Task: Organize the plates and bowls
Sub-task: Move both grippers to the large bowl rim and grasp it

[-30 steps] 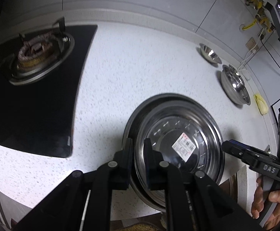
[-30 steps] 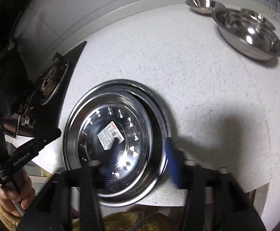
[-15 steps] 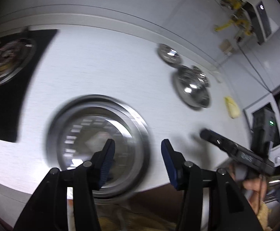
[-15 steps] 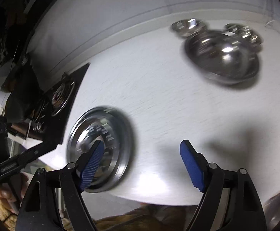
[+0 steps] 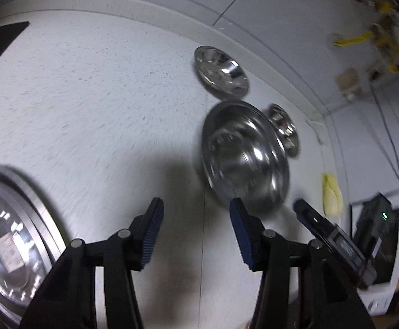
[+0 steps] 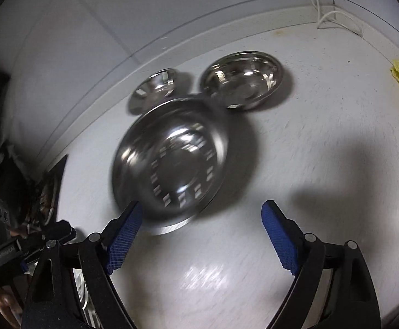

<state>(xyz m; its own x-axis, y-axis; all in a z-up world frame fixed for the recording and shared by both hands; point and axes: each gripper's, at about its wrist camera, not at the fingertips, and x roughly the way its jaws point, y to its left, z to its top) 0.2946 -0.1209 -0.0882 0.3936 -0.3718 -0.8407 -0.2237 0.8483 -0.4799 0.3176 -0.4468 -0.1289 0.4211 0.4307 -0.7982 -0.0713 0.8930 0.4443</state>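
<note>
A stack of steel plates [image 5: 5,241] with a label inside lies at the lower left of the left wrist view. My left gripper [image 5: 196,205] is open over bare counter, between the stack and a large steel bowl [image 5: 243,156]. Two smaller bowls [image 5: 220,71] [image 5: 284,128] sit behind it by the wall. In the right wrist view my right gripper [image 6: 202,211] hovers just before the large bowl [image 6: 172,161], its jaws opening. The bowl's near rim shows in the gap, and the pads are off it. A small bowl [image 6: 155,87] and a medium bowl [image 6: 243,82] stand beyond.
The white speckled counter [image 6: 322,137] ends at a tiled wall. A yellow cloth [image 5: 332,194] lies at the far right near a black device [image 5: 374,235] with a green light. The gas stove [image 6: 48,192] is off to the left. Cables hang by the wall.
My left gripper let go of the plate rim and opened. My right gripper widened. Both swung right along the counter, from the plate stack to the bowls.
</note>
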